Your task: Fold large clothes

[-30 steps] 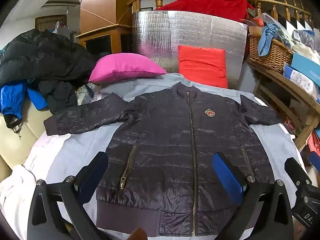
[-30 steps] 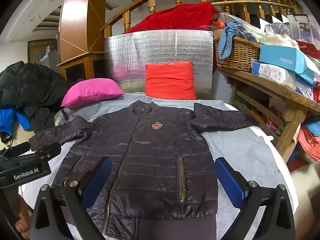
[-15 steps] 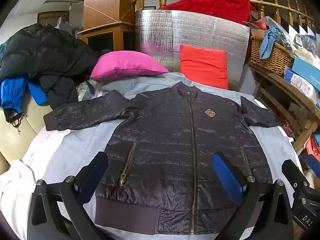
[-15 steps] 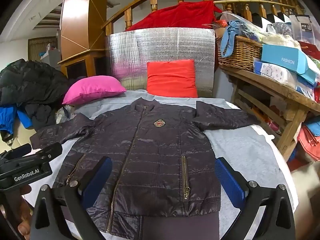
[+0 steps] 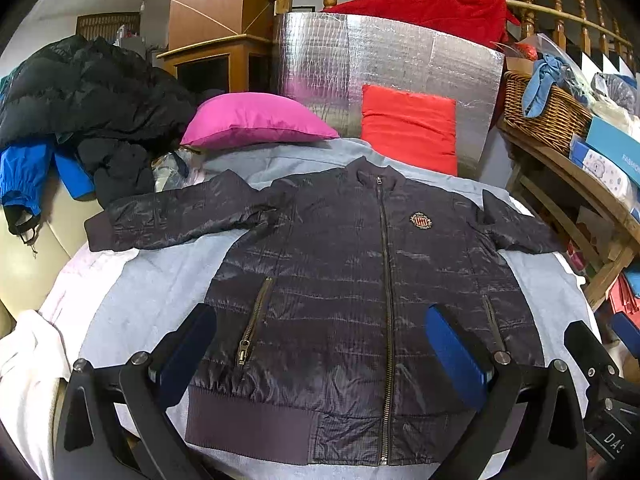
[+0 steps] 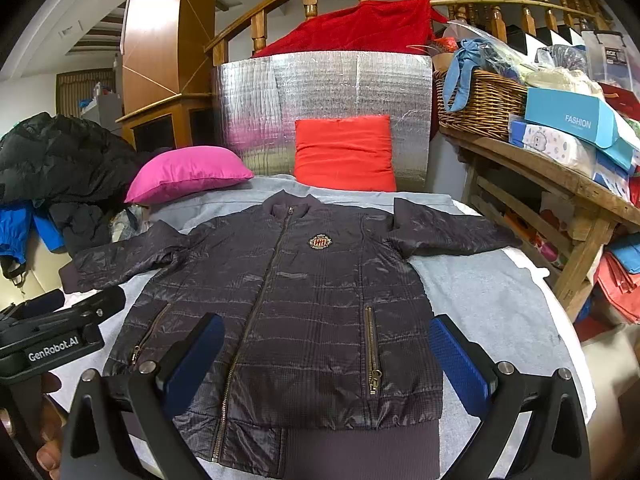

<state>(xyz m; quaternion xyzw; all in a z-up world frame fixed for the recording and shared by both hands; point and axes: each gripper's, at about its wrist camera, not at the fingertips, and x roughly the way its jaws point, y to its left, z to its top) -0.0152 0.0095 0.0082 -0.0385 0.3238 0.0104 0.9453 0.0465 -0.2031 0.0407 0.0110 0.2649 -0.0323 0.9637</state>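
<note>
A dark navy quilted jacket [image 5: 352,276] lies flat and zipped on a grey sheet [image 5: 152,288], both sleeves spread out to the sides, a crest badge on the chest. It also shows in the right wrist view [image 6: 304,300]. My left gripper [image 5: 320,356] is open and empty, hovering above the jacket's lower front near the hem. My right gripper [image 6: 328,364] is open and empty, above the hem too. The left gripper's body [image 6: 52,336] shows at the left edge of the right wrist view.
A pink pillow [image 5: 256,120] and a red pillow [image 5: 408,128] lean against a silver foil panel [image 5: 384,60] at the back. A pile of dark and blue coats [image 5: 72,108] sits at the left. A wooden shelf [image 6: 560,180] with a basket and boxes stands at the right.
Both grippers have drawn back and risen slightly, so more of the jacket's hem shows. The jacket has not moved. Both stay open.
</note>
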